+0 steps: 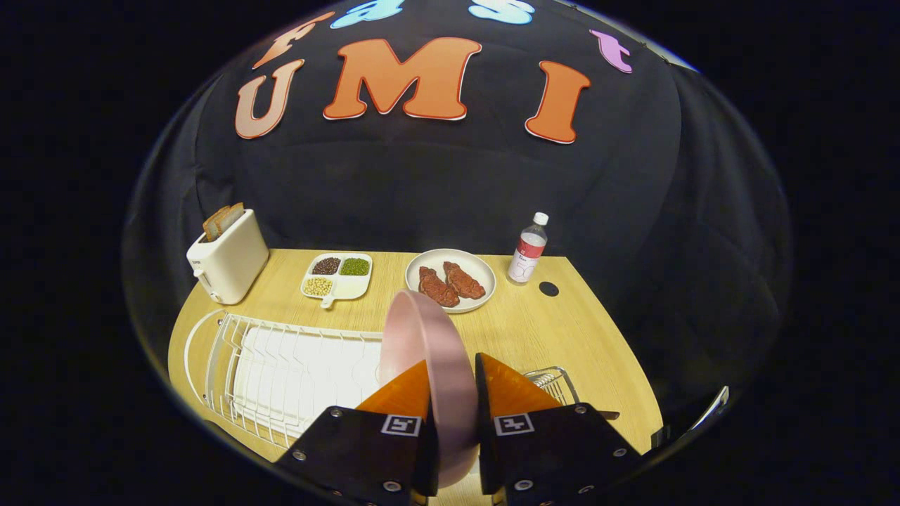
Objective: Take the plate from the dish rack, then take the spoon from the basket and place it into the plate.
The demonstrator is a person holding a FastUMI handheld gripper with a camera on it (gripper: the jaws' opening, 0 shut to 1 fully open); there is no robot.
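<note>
A pink plate (422, 344) stands on edge between my two fingers, and my gripper (453, 372) is shut on its rim. The plate is held above the right end of the white wire dish rack (281, 372), which lies to the left of my fingers. A small wire basket (555, 383) shows just past my right finger; a dark handle pokes out beside it, and I cannot make out the spoon itself.
On the wooden table (562, 330) beyond the fingers: a white toaster (228, 263) with bread at far left, a divided tray (337, 275) of beans, a plate with meat pieces (451, 280), a water bottle (529, 249).
</note>
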